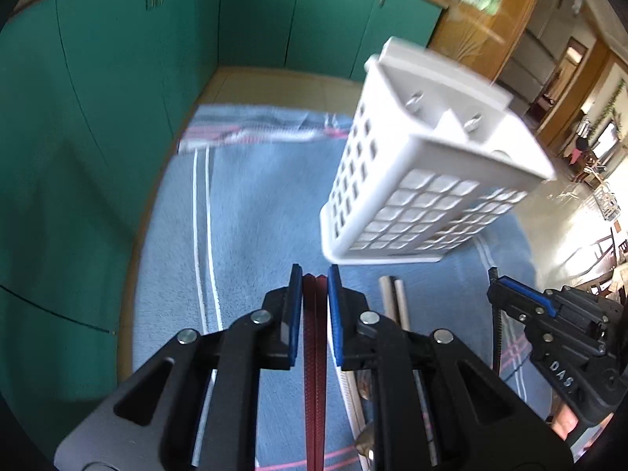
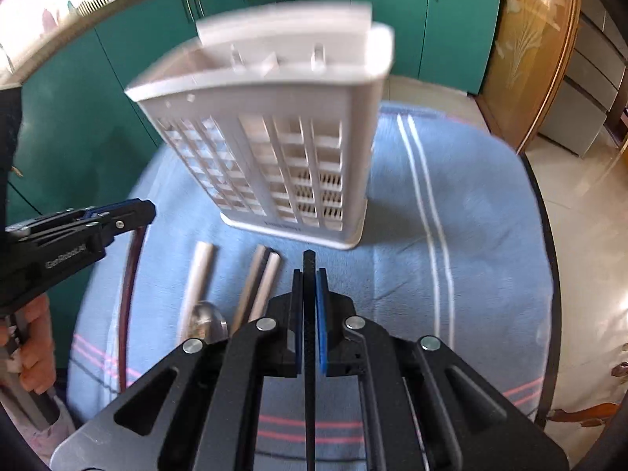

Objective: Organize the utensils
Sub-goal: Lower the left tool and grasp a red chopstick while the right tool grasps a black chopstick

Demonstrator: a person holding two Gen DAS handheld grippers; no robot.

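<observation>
Clenched in the left gripper (image 1: 315, 274) is a thin dark-red stick (image 1: 314, 353), ribbed along its length, running back between the blue pads (image 1: 292, 314) toward the camera. The right gripper (image 2: 310, 271) is likewise closed on a slim black stick (image 2: 310, 353). Both look like chopsticks: light, stiff and narrow, so likely to pivot or slip if pinched near one end; a hold nearer the middle should keep them from swinging. The ribbing probably helps the pads bite.

Just beyond the jaws, on the blue towel (image 2: 471, 235) covering the counter, lie pale handles (image 2: 259, 282) and a spoon (image 2: 208, 320), side by side, smooth metal that may slide on a pinch; the handle is the better place to grip than the bowl. Farther out stands the white caddy (image 2: 298, 157), a lattice-walled plastic holder, upright, open at the top, near the utensils. It seems light and could tip if a stick knocks its rim.
</observation>
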